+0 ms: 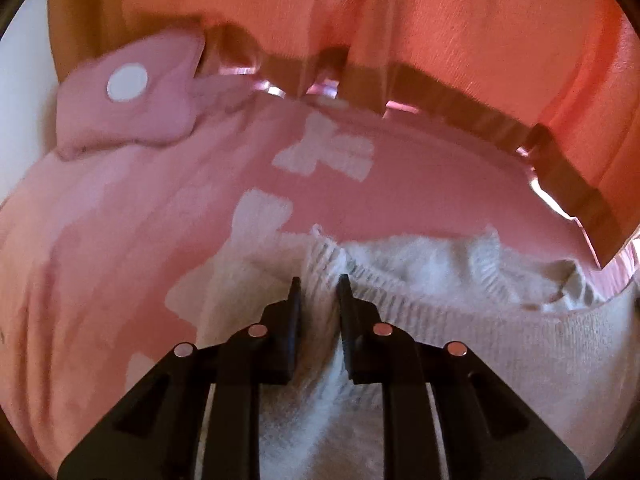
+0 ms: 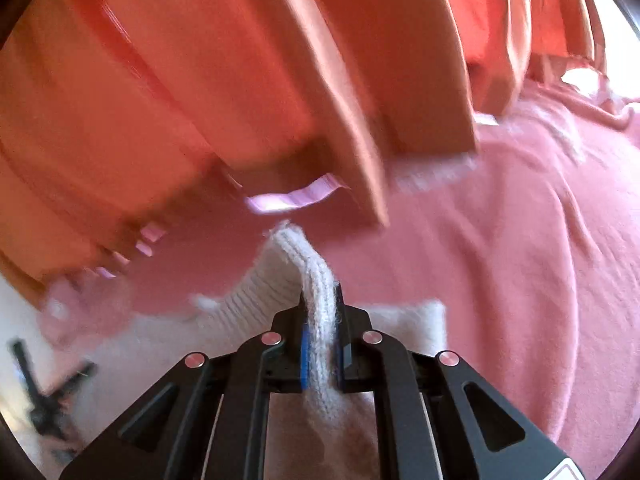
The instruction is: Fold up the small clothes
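On pink bedding [image 1: 420,184], both grippers [image 1: 319,286] [image 2: 320,300] pinch white knitwear [image 1: 420,256]

Left wrist view: looks forward along the left gripper [image 1: 319,286], angled down and close over the white knit garment [image 1: 420,280]; pink bedspread [image 1: 120,240] fills 9 to 12 o'clock, orange curtain [image 1: 440,20] runs across 12 o'clock, pink cushion [image 1: 128,92] at 10 o'clock.

Right wrist view: looks forward along the right gripper [image 2: 320,300], very close to the knit [image 2: 316,304], tilted; curtain [image 2: 200,60] from 9 to 1 o'clock, bedspread [image 2: 520,240] at 3 o'clock.

Shared: knit, bedspread, curtain hem.
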`<state>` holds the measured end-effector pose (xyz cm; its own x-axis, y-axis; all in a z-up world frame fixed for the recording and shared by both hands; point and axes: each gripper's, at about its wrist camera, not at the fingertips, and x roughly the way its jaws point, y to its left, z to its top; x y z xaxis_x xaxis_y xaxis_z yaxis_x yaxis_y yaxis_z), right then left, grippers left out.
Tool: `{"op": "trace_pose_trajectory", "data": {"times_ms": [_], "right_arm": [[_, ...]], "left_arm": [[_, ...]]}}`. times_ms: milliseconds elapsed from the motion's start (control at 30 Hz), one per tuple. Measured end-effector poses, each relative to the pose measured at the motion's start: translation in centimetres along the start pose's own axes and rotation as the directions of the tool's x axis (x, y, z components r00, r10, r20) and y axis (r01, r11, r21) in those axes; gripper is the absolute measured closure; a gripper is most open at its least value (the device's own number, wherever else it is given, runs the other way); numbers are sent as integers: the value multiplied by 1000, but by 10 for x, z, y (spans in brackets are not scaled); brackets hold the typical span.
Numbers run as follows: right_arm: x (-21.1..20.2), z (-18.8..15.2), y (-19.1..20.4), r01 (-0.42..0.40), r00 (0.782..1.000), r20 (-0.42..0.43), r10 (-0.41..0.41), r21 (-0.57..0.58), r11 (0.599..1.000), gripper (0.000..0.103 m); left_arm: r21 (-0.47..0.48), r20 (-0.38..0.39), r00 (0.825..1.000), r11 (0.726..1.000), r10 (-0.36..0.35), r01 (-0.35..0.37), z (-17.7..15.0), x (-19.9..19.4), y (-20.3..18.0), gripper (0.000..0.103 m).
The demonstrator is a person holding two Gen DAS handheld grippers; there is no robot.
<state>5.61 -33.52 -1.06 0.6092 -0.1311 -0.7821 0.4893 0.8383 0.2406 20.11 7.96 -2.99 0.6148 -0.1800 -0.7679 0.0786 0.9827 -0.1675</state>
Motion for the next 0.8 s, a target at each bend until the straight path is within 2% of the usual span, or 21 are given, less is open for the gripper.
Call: {"op": "trace_pose_trajectory", "data": {"times_ms": [33, 100, 133, 200, 267, 300, 333, 400, 467, 500, 567, 600, 667, 700, 800], "right_arm": [[19, -6, -4, 23, 997, -69, -23, -1, 1000, 95], [12, -2, -2, 37, 999, -34, -37, -13, 999, 95], [1, 1, 1, 43, 999, -8, -43, -2, 999, 94], [-28, 4, 10, 34, 996, 81, -35, 18, 999, 83], [-55, 1, 30, 16, 983, 184, -10, -30, 999, 83], [-66, -5, 50, -15, 978, 205, 35, -99, 995, 83], [-67, -8, 63, -46, 979, 190, 72, -140, 989, 83], [-59, -27, 97, -168, 979, 75, 191, -242, 956, 83], [-42, -45, 124, -253, 967, -57, 247, -290, 923, 88], [-30, -57, 138, -280, 959, -129, 251, -315, 907, 90], [-8, -77, 159, -279, 951, -230, 205, -365, 888, 90], [2, -87, 166, -253, 954, -253, 160, -397, 882, 90], [-2, -91, 174, -204, 973, -195, 125, -461, 864, 90], [-9, -90, 175, -204, 975, -174, 138, -464, 862, 90], [-18, -87, 174, -278, 958, -185, 220, -413, 867, 90]], "left_arm": [[-12, 0, 1000, 1000, -8, 8, 0, 1, 2, 86], [-21, -3, 1000, 1000, -13, 13, 1, 0, 4, 84], [-28, -6, 1000, 1000, -12, 12, 2, -1, 5, 83], [-42, -12, 1000, 999, -12, 12, 2, -4, 6, 82], [-56, -13, 1000, 998, -7, 6, 3, -12, 4, 82], [-56, -9, 1000, 998, -2, 1, 3, -16, 1, 82], [-47, 1, 1000, 999, 16, -16, 3, -24, -3, 81], [-20, 26, 999, 1000, 20, -19, -2, -38, -15, 73], [-4, 30, 1000, 1000, -5, 5, -9, -49, -25, 65], [4, 26, 999, 1000, -21, 21, -13, -53, -30, 64], [47, -1, 999, 998, -39, 39, -24, -55, -43, 61], [73, -13, 999, 997, -36, 36, -31, -54, -51, 58], [106, -45, 999, 994, -29, 34, -40, -49, -59, 58], [117, -58, 998, 993, -19, 26, -45, -46, -63, 57], [144, -43, 999, 990, 7, -1, -49, -47, -69, 55]]}}
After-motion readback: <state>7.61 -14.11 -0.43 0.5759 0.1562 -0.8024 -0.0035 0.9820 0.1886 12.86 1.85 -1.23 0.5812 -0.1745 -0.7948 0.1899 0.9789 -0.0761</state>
